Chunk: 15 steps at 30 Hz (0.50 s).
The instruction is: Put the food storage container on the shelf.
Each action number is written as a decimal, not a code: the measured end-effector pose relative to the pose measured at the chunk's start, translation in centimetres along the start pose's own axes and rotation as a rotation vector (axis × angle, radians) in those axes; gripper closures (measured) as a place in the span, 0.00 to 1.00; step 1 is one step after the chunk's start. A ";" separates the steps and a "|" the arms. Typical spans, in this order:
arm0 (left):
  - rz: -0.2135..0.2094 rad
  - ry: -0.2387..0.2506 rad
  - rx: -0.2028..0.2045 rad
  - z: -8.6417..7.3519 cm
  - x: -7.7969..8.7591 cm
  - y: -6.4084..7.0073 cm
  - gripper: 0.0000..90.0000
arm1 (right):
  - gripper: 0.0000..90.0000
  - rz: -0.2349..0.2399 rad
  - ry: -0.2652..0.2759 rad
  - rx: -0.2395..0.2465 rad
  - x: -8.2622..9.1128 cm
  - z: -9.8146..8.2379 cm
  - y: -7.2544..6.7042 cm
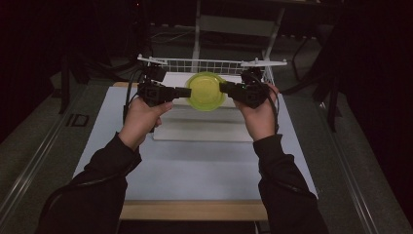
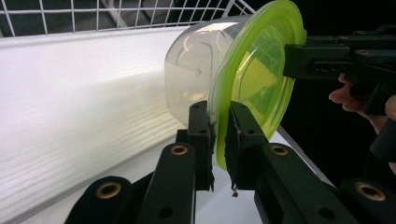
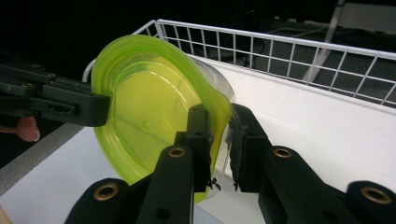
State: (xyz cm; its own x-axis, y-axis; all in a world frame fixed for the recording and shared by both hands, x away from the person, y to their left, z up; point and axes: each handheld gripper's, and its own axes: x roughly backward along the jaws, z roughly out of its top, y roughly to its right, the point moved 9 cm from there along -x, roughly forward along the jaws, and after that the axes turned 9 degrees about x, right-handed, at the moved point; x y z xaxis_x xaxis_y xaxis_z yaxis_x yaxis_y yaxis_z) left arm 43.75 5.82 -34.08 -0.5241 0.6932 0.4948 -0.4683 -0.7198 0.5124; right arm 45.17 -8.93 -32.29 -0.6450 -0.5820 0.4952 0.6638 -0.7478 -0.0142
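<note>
Both grippers, left gripper [image 1: 182,92] and right gripper [image 1: 225,87], are clamped on the green lid's [image 1: 205,91] rim; lift evenly, keep the clear container [image 2: 198,65] level, clear the wire basket [image 1: 214,64].

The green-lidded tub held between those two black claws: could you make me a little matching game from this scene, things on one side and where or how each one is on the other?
Things:
1. lid
2. clear tub
3. wire basket
4. left gripper
5. right gripper

Descriptions:
A. white mesh, standing at the far end of the table
B. yellow-green, round, facing the person
C. clamped on the lid's rim at the left in the high view
D. see-through, behind the lid
E. clamped on the lid's rim at the right in the high view

Pairs: 1-B, 2-D, 3-A, 4-C, 5-E
</note>
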 end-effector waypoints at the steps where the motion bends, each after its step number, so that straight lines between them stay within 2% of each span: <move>1: -0.002 -0.010 0.007 0.0 -0.3 -0.2 0.91 | 0.88 -0.002 -0.007 -0.006 -0.2 -0.1 0.2; 3: -0.001 -0.019 0.017 0.0 -0.8 -0.5 0.91 | 0.88 -0.005 -0.025 -0.020 -0.6 -0.3 0.6; 8: -0.015 -0.030 0.037 -0.1 -1.6 -1.2 0.91 | 0.88 -0.018 -0.060 -0.013 -1.2 -0.5 1.1; 11: -0.017 -0.023 0.046 0.0 -1.8 -1.4 0.91 | 0.88 -0.010 -0.091 -0.036 -1.7 -0.7 1.3; 15: -0.021 -0.011 0.046 0.3 -1.7 -1.7 0.90 | 0.88 -0.001 -0.104 -0.050 -2.0 -0.4 1.4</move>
State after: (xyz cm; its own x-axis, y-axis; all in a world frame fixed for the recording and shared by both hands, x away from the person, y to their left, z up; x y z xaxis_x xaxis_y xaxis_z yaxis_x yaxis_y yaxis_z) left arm 45.64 5.85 -35.59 -0.5068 0.7083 0.4913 -0.4457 -0.7032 0.5540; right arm 47.25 -8.98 -33.60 -0.6011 -0.5468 0.5828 0.6417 -0.7649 -0.0558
